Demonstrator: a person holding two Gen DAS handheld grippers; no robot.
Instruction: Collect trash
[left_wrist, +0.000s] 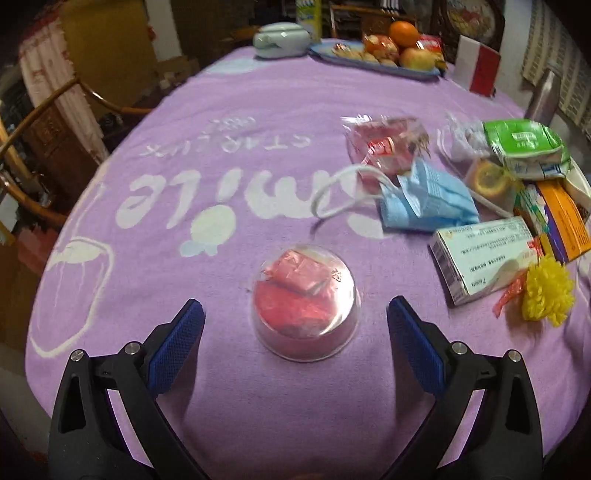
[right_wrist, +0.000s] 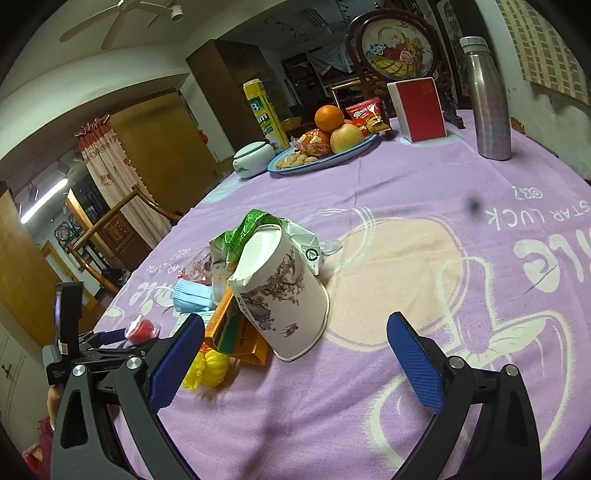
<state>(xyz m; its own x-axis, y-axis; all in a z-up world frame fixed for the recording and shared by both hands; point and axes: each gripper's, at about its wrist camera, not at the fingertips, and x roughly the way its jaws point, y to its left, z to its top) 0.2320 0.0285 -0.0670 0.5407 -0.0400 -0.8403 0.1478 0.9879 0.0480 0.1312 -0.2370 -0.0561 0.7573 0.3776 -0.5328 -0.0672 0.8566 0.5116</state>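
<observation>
Left wrist view: we see a round table under a purple cloth (left_wrist: 229, 122) printed with white letters, filling most of the frame. Wooden chairs (left_wrist: 55, 122) stand at its left edge, with a curtain (left_wrist: 55, 74) and brown doors behind them. At the far side sits a blue tray (left_wrist: 373, 62) holding an orange, an apple and wrapped snacks, with a pale teapot (left_wrist: 282, 38) just beside it.

On the right lies a heap of trash: a green packet (left_wrist: 528, 147), an orange box (left_wrist: 565, 221), a white box (left_wrist: 484, 254), a blue mask (left_wrist: 424, 199) with its white loop trailing left, a clear bag (left_wrist: 384, 144) of red wrappers, and a yellow pompom (left_wrist: 546, 291) touching the white box.

Nearest us, an upturned clear cup (left_wrist: 306, 302) rests on the cloth with red wrappers inside it. Our left gripper (left_wrist: 295, 325) is spread wide, its blue pads on either side of the cup and touching nothing.

In the right wrist view, a ceiling fan (right_wrist: 122, 18) hangs above, and a steel bottle (right_wrist: 487, 99) and a red box (right_wrist: 421, 110) stand at the far edge. An upturned paper cup (right_wrist: 284, 295) leans against the trash heap, its rim on the cloth. Our right gripper (right_wrist: 295, 354) is also spread wide and empty, with the paper cup between and beyond its pads. The left gripper shows at the lower left, beside the clear cup (right_wrist: 142, 328).
</observation>
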